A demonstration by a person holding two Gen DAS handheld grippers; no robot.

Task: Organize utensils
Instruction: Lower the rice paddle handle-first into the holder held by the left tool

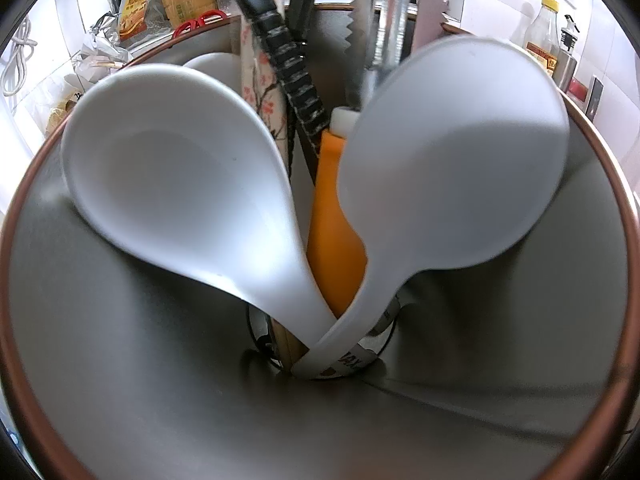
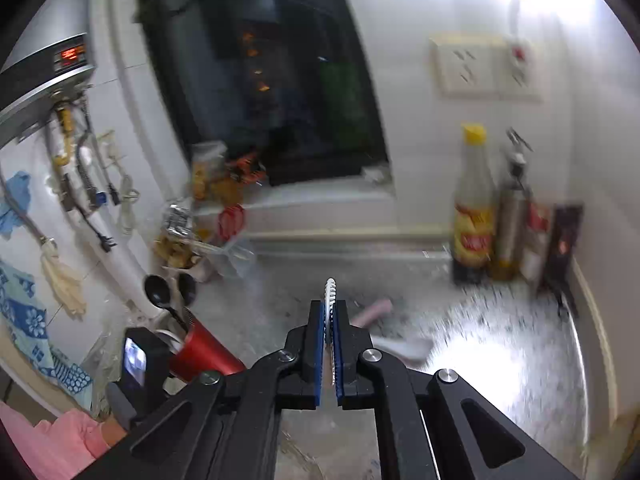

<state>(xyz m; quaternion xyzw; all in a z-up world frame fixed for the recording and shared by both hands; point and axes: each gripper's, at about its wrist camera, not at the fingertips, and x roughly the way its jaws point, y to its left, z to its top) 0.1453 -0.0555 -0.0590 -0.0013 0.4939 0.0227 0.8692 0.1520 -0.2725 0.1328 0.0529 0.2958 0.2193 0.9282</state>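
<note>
Right gripper (image 2: 330, 344): blue pads pressed together on a thin white serrated utensil (image 2: 329, 294), seen edge-on, its toothed tip rising just above the fingertips.
Left gripper: its fingers lie outside the left wrist view; in the right wrist view a black device (image 2: 138, 360) sits against the red cup (image 2: 204, 354), but whether the jaws clamp it cannot be told.
Cup interior (image 1: 120, 380): steel-grey wall with a copper-toned rim (viewed from directly above).
Contents: two white spoons (image 1: 180, 184) with handles crossing at the bottom, an orange-handled tool (image 1: 334, 248) between them, a black ridged handle (image 1: 296, 80) and a floral-patterned handle (image 1: 264, 92) behind.
Counter (image 2: 500, 360): speckled, bright glare; a yellow-capped bottle (image 2: 474, 208) stands near the wall.
</note>
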